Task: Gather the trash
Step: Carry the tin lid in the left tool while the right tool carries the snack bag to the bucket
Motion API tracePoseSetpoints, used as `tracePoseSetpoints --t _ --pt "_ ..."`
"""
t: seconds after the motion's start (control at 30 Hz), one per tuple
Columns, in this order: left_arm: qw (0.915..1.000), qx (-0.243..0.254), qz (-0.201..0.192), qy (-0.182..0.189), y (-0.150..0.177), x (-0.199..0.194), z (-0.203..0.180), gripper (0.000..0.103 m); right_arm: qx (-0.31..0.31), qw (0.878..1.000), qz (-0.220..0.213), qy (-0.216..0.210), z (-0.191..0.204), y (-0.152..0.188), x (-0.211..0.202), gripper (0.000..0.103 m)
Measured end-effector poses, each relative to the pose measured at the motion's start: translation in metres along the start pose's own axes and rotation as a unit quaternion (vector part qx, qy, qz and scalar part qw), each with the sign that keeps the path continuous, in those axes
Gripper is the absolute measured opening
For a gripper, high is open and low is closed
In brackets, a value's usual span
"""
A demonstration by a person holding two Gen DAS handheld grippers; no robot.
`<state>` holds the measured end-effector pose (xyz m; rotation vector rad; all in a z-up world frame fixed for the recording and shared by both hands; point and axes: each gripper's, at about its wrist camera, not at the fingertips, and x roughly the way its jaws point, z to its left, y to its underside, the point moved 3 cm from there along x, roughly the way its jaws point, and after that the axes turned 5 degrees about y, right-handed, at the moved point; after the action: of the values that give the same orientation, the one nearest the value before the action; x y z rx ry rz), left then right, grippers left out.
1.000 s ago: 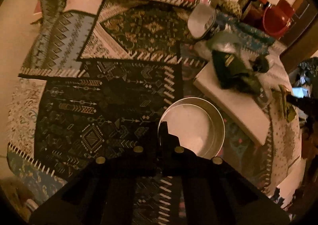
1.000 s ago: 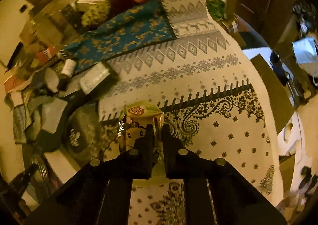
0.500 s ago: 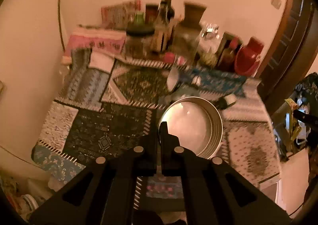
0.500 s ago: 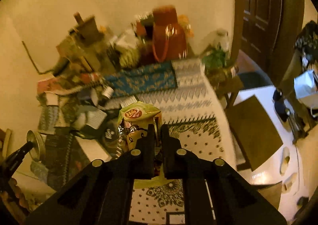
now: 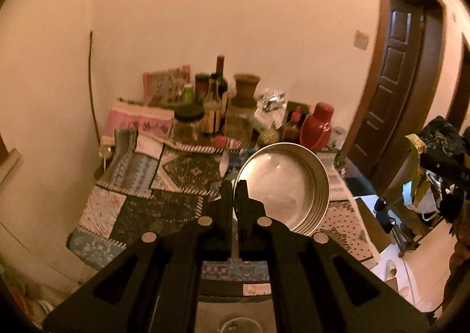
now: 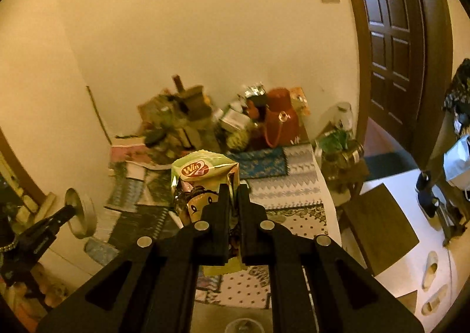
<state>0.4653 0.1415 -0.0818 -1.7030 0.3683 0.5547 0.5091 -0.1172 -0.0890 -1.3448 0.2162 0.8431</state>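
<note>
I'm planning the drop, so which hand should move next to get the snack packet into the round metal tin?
Right, probably. The right gripper is shut on the green Win2 snack packet, held in the air above the table. The left gripper only pinches the rim of the round metal tin, which faces open and can wait.

We see one round metal pan (image 5: 283,186), one snack bag (image 6: 202,183), one red jug (image 5: 318,125) and one brown door (image 6: 390,39).

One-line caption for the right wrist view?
Right gripper clamps a Win2 snack wrapper above the cloth-covered table; left gripper holds a metal tin.
</note>
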Motion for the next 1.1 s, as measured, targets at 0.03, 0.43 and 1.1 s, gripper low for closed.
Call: tracePoseSetpoints --t 0.03,0.43,1.1 --pt "0.9999 0.006 -0.007 0.004 0.000 -0.011 -0.001 0.001 -0.001 1.000 -0.005 -0.001 0.003 0.002 -0.006 0.005" --pt "0.9970 0.046 -0.032 0.052 0.047 -0.124 0.019 0.001 0.012 0.999 -0.035 0.010 0.067 0.065 -0.099 0.004" --pt "0.9921 0.058 0.041 0.103 0.148 -0.198 0.037 0.001 0.031 0.998 0.025 0.044 0.113 0.177 -0.172 0.004"
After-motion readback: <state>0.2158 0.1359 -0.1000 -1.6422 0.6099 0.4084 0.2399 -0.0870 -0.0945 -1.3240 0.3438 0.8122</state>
